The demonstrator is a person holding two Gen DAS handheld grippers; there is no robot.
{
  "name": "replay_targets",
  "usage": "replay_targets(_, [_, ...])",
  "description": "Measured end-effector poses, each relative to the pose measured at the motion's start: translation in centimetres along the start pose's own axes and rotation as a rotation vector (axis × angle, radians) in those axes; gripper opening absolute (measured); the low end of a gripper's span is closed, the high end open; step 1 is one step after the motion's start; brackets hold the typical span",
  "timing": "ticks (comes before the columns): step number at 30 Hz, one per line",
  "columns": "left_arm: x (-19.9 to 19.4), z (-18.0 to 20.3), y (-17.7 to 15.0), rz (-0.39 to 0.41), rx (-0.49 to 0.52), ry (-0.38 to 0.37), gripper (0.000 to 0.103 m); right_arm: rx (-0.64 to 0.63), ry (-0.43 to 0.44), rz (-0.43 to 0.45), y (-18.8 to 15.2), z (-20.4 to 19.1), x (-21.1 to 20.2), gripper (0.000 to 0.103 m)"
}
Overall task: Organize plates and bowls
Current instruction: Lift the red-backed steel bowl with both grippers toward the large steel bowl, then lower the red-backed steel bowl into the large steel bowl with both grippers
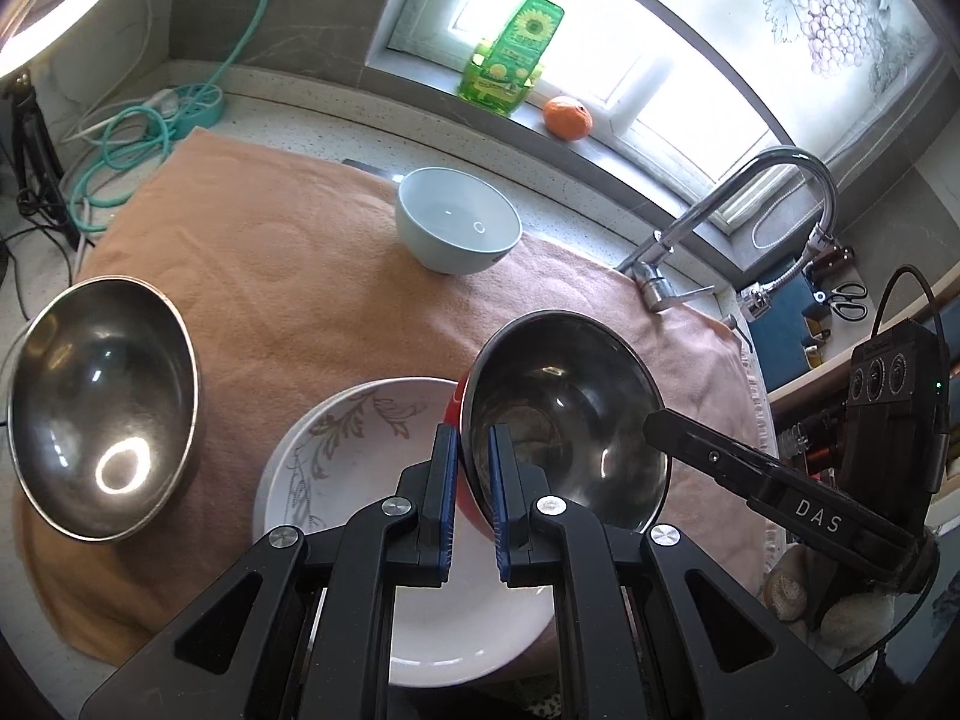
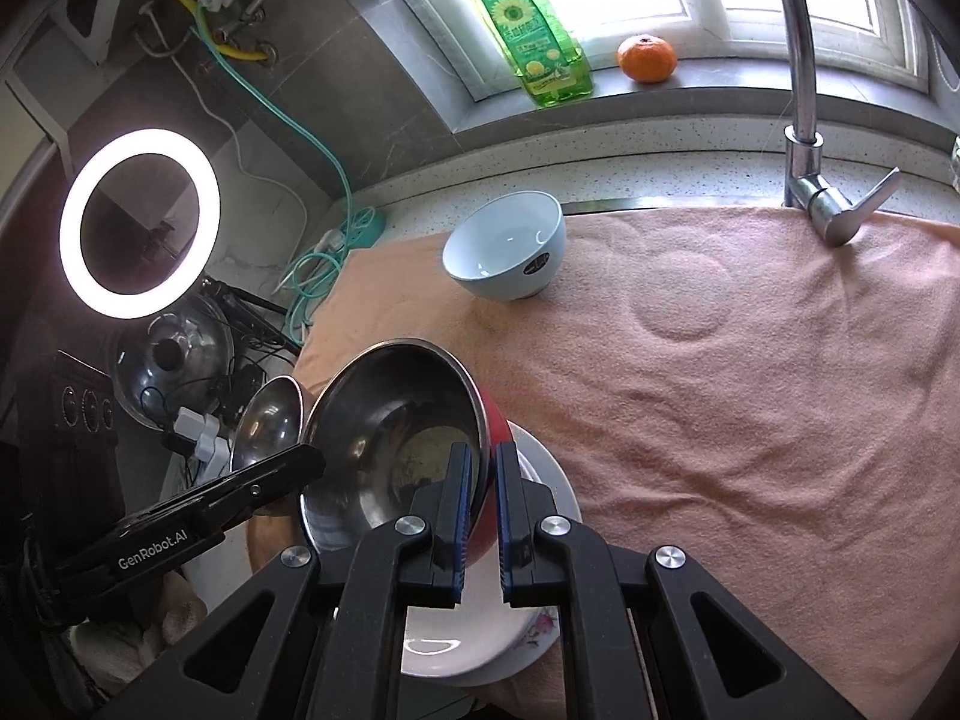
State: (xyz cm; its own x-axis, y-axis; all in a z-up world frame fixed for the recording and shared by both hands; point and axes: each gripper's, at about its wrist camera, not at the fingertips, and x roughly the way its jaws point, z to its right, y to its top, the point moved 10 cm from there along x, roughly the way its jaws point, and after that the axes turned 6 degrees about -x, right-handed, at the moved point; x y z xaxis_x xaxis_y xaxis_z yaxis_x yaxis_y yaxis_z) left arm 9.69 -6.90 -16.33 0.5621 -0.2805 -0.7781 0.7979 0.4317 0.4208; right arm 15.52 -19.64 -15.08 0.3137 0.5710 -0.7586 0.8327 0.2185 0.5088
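A steel bowl with a red outside [image 1: 564,414] [image 2: 390,432] hangs tilted above a white flower-patterned plate [image 1: 342,450] [image 2: 528,618]. My left gripper [image 1: 468,480] is shut on its left rim. On the opposite rim my right gripper [image 2: 483,498] is shut too. Each gripper shows in the other's view, the right one [image 1: 651,420] and the left one [image 2: 312,459]. A plain steel bowl [image 1: 102,408] [image 2: 270,426] sits on the towel to the left. A pale blue bowl [image 1: 456,222] [image 2: 507,246] stands farther back.
A peach towel [image 1: 270,276] [image 2: 750,390] covers the counter. A faucet [image 1: 750,210] [image 2: 804,120] stands at the back right. On the window sill are a green soap bottle [image 2: 528,42] and an orange [image 2: 648,57]. A ring light [image 2: 138,216], cables and a pot lid [image 2: 174,360] are at the left.
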Motion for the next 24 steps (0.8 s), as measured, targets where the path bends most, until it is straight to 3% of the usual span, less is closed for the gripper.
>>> replay_targets(24, [-6.0,-10.5,1.9,0.099,-0.138,0.077,0.009,-0.154,0.082,-0.037,1.3,-11.8,5.6,0.007])
